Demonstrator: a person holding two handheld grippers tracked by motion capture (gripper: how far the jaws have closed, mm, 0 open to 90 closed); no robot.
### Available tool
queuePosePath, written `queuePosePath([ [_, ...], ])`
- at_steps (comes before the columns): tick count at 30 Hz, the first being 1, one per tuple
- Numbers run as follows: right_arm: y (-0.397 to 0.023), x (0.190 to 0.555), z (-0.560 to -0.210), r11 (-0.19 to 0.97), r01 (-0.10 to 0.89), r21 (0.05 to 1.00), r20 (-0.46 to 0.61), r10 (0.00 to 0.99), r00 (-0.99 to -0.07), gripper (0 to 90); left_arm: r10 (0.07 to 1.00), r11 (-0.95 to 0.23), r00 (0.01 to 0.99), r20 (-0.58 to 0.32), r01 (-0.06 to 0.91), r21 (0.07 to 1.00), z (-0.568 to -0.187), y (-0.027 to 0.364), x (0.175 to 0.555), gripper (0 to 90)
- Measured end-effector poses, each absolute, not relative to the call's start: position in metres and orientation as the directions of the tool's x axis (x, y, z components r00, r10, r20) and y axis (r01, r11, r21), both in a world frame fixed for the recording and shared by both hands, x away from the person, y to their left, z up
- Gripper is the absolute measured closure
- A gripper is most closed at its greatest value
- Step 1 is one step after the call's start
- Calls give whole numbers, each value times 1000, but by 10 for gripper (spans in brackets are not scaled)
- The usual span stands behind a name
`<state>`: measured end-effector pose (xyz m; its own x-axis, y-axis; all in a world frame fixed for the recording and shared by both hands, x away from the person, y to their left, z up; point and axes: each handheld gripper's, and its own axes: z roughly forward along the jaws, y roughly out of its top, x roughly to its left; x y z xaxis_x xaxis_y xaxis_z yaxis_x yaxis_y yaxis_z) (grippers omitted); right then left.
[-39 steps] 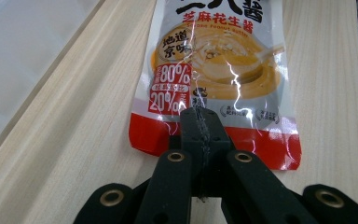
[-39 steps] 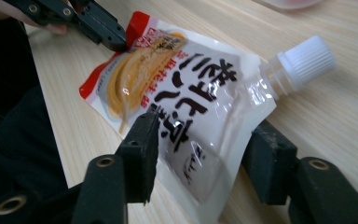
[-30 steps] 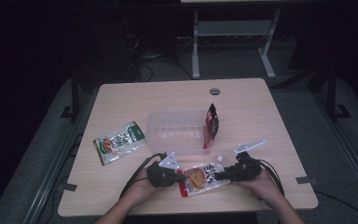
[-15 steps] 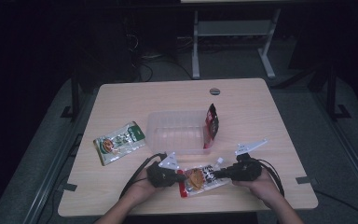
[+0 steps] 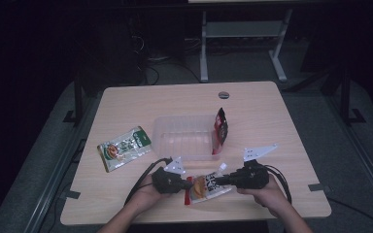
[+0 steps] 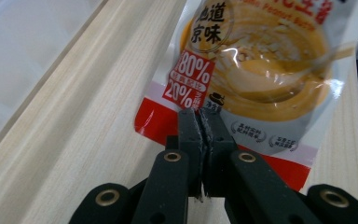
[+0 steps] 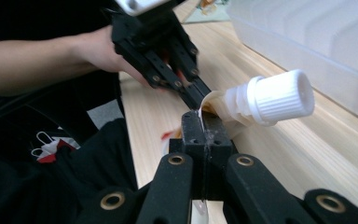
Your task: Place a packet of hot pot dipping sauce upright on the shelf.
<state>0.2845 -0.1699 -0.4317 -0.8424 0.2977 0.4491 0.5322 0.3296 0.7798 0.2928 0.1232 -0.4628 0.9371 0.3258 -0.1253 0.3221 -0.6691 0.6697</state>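
Barely anything moved since 0.5 s ago: left gripper [image 5: 188, 185] jaws clamp spouted sauce pouch [image 5: 208, 186] bottom edge, right gripper [image 5: 222, 180] jaws pinch its top seam beside white cap [image 7: 276, 97], pouch stretched between jaws.

1. One light wooden table [image 5: 126, 104].
2. One clear plastic rectangular tub [image 5: 182, 136], mid-table.
3. Three food pouches: green-white one [image 5: 124, 148] left of tub, red-black one [image 5: 220, 130] at tub's right end, orange spouted one [image 5: 205, 186] in front.
4. Two black grippers.
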Motion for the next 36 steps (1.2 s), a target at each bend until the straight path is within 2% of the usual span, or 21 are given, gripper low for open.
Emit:
queuePosePath([
  [16, -148, 279, -408, 280, 480, 831, 433, 214, -876, 900, 286, -665, 952, -108, 279, 693, -454, 117, 285, 842],
  [27, -150, 277, -401, 280, 455, 845, 405, 220, -887, 900, 295, -639, 946, -133, 299, 709, -441, 135, 284, 724],
  [36, -151, 277, -399, 282, 443, 851, 391, 221, -893, 900, 335, -625, 930, -150, 339, 703, -436, 168, 276, 556],
])
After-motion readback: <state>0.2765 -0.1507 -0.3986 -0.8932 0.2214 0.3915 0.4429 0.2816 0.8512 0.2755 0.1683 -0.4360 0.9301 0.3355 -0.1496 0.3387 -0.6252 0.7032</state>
